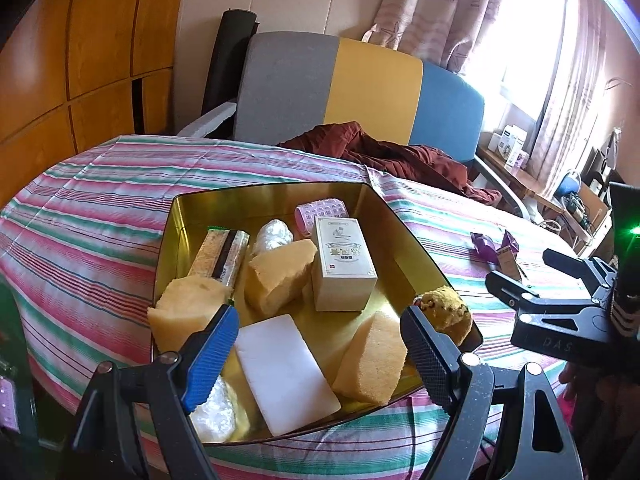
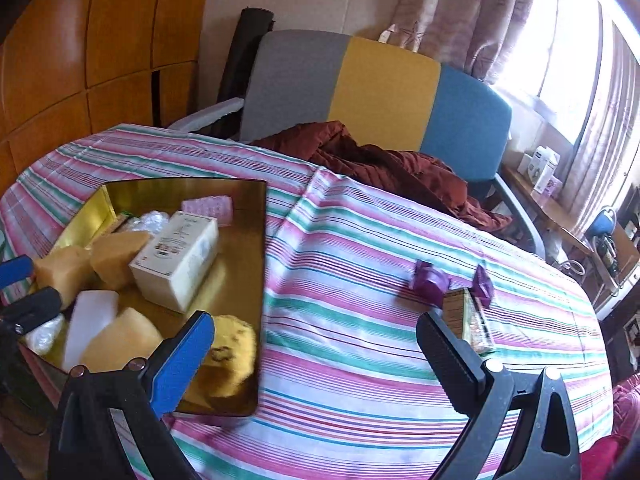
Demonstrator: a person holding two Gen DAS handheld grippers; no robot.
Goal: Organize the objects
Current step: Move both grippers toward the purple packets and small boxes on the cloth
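A gold tin stands on the striped cloth and holds several yellow sponges, a white box, a white slab, a pink roller and wrapped pieces. A spotted yellow sponge rests at the tin's right corner. My left gripper hangs open above the slab, touching nothing. My right gripper is open over bare cloth, between the tin and a small green-gold box. Two purple pieces lie just beyond that box. The spotted sponge sits beside its blue finger.
A chair with a grey, yellow and blue back stands behind the table, with maroon fabric draped over it. Wooden cabinets fill the left. A cluttered shelf runs under the window at right. Striped cloth lies bare between tin and box.
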